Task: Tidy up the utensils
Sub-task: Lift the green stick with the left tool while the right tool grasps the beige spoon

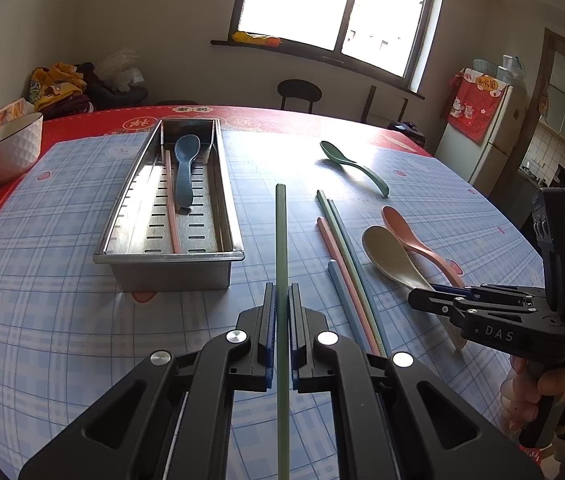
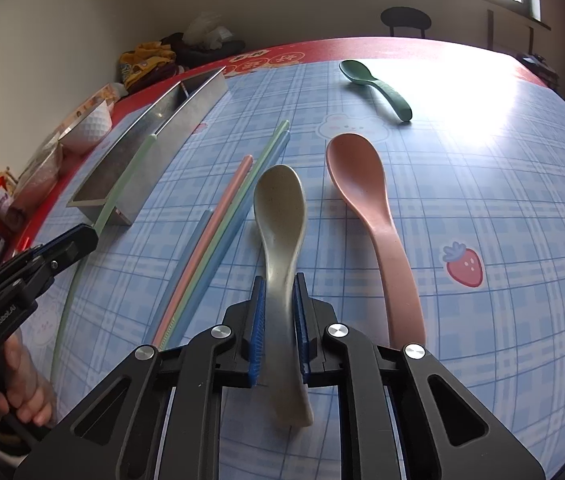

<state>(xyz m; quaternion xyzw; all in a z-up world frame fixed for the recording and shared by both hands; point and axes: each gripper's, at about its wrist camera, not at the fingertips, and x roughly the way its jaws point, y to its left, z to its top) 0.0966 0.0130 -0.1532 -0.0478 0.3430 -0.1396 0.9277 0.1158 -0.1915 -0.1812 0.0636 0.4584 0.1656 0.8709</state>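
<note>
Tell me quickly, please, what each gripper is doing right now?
Left gripper: shut on the green chopstick.
Right gripper: shut on the beige spoon, at its handle.

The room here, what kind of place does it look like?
Probably a home dining area beside a kitchen: a table with a plaid cloth holds spoons and chopsticks, a fridge with a red cover stands at the right, and a stool sits under the window.

Green chopstick [image 1: 281,240] near end running off bottom edge of left wrist view. Beige spoon [image 1: 386,252] handle passing behind right gripper [image 1: 422,300]. Tray [image 2: 142,160] interior staying hidden in right wrist view. Window [image 1: 334,4] glare washing out outside detail.
</note>
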